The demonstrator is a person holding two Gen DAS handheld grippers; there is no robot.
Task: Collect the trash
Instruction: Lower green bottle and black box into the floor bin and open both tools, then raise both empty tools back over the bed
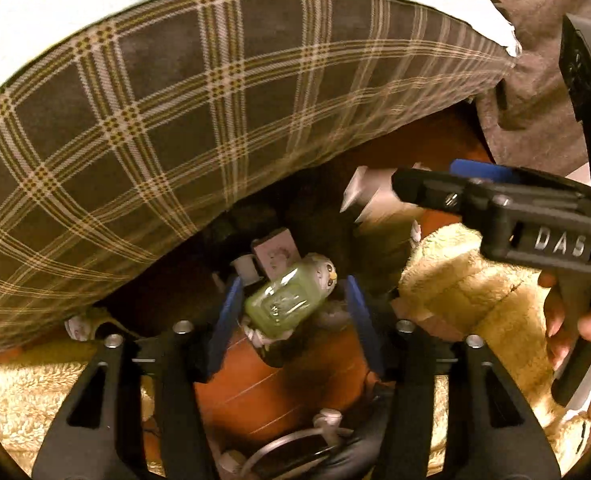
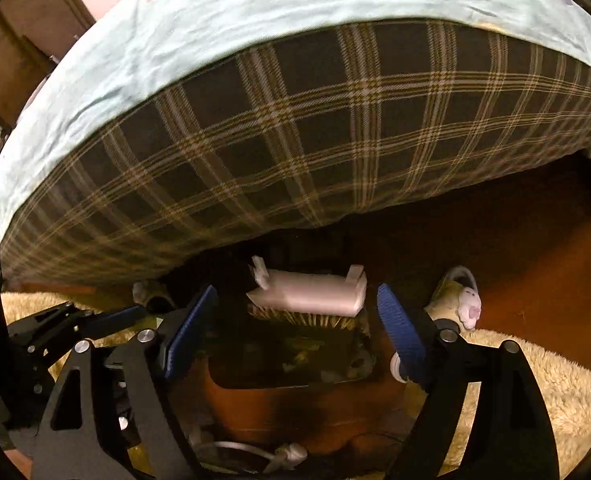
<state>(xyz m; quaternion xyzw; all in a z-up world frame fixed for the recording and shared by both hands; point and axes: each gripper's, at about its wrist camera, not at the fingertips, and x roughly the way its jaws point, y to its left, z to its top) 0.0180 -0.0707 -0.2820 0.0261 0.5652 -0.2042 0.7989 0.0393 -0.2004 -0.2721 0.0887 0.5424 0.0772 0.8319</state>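
**Two grabs at once, and both can slip**

Both of your grippers are low by the bed's edge, jaws apart, nothing clamped yet. The left gripper (image 1: 293,304) has the green bottle (image 1: 283,300) lying tilted between its pads, resting on clutter over the wooden floor (image 1: 263,384). The pad on the left looks almost against it; the other stands clear. The right gripper (image 2: 293,326) frames a white box (image 2: 311,292) that sits on a brush (image 2: 307,320) at the rim of a dark tray (image 2: 295,372).

Your risks, as I judge them:

- The bottle is round and slick. Close off-centre and it may squirt out and roll under the plaid bedcover (image 1: 155,128).
- The box looks wide for your jaws. Pinch only a corner and it may twist free, or drag the brush along.
- Cables (image 1: 279,448) lie below you and a fluffy rug (image 1: 475,292) sits just beside; either could snag a finger.
- Your two tools are near each other, so a hurried lift could knock them together.
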